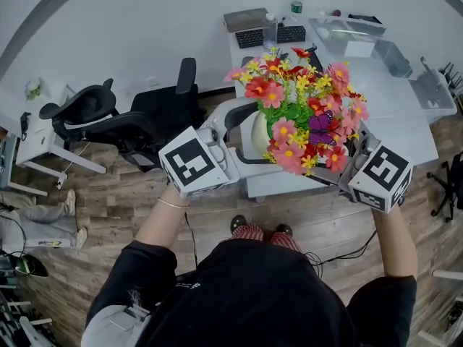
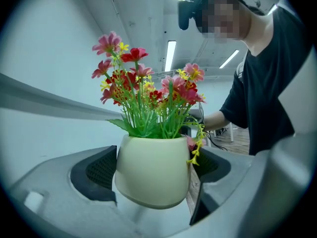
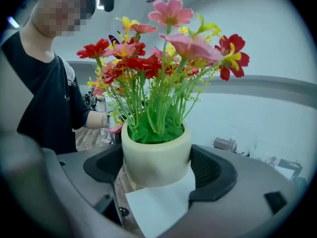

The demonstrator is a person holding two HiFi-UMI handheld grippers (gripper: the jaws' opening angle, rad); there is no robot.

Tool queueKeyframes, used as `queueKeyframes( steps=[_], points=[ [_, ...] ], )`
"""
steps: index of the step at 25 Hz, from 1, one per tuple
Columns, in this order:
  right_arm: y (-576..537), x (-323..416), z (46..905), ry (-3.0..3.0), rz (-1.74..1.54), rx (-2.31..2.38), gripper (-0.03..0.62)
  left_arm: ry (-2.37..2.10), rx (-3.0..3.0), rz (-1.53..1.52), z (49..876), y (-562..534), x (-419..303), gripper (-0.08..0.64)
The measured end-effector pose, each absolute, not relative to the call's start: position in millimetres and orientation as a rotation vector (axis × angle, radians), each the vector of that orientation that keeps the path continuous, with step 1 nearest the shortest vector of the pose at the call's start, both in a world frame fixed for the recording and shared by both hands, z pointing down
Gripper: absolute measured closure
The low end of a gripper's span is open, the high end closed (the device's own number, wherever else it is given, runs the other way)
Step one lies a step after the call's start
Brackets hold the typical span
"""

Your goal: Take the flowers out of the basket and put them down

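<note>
Left gripper (image 2: pixel 153 182) at 9 o'clock, right gripper (image 3: pixel 156 170) at 3, both clamped on pot (image 1: pixel 259 132); smooth, prob slippery, so hold its wall, not the soft flowers (image 1: pixel 304 100)

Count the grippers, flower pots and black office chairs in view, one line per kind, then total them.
grippers: 2 (left gripper, right gripper)
flower pot: 1
black office chairs: 2
total: 5
</note>
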State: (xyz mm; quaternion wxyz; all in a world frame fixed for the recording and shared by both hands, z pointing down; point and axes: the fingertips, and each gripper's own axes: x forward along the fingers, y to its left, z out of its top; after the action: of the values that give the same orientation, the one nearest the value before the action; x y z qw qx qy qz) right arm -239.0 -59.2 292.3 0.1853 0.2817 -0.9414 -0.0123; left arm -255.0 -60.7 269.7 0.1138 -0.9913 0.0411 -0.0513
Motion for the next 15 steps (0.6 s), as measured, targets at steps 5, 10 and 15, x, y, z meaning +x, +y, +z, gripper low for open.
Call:
queueKeyframes(
  steps=[5, 10, 15],
  points=[
    [-62.3, -241.1, 295.1, -2.640, -0.022, 0.840, 0.164, 0.064, -2.916, -0.145, 272.7, -63.6, -257.0, 0.079],
    [-68.2, -244.4, 299.3, -2.624, -0.015, 0.883, 0.164, 0.013, -2.910, -0.138, 277.6, -70.0, -260.5, 0.078],
    [-79.8, -254.6, 303.7, -2.597, 0.002, 0.924, 0.164, -0.034, -2.923, -0.131, 282.0, -82.6, -270.6, 0.079]
  ],
)
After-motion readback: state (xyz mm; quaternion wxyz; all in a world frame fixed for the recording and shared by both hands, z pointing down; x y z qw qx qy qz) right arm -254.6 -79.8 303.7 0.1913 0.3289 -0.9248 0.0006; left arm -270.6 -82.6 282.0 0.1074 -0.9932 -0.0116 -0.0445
